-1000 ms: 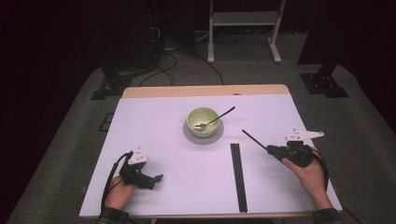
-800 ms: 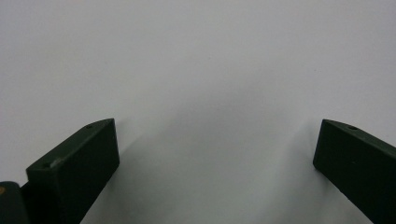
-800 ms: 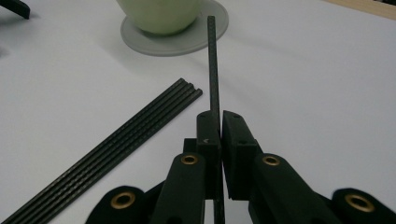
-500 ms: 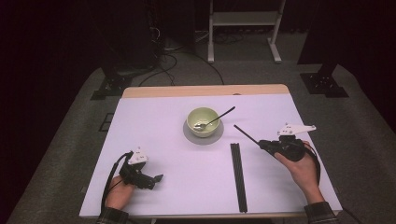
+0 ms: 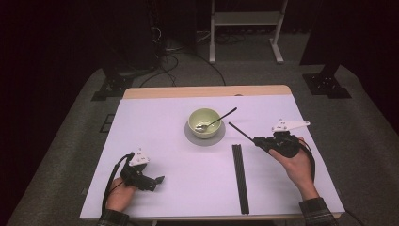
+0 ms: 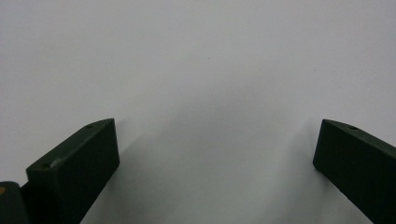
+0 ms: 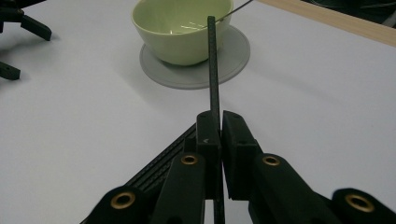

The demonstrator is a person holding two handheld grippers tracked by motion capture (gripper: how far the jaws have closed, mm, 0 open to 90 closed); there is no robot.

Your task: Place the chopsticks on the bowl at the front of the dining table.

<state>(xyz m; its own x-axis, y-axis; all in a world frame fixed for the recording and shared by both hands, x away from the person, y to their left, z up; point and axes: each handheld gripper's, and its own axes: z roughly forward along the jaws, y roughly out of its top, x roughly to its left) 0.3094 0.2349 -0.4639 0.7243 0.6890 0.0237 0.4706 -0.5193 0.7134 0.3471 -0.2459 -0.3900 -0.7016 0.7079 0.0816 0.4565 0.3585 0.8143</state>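
High view: the right gripper (image 5: 258,140) holds a black chopstick (image 5: 240,132) raised, tip toward the green bowl (image 5: 204,122); the left gripper (image 5: 155,181) rests on the bench (image 5: 155,127).
Left gripper view: jaws wide apart over bare bench.
Right gripper view: jaws clamp the chopstick (image 7: 213,70).

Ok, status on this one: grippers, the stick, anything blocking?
Right gripper shut on black stick, pointing at green bowl. Left gripper open, on the table. More sticks lie flat. Nothing blocking.
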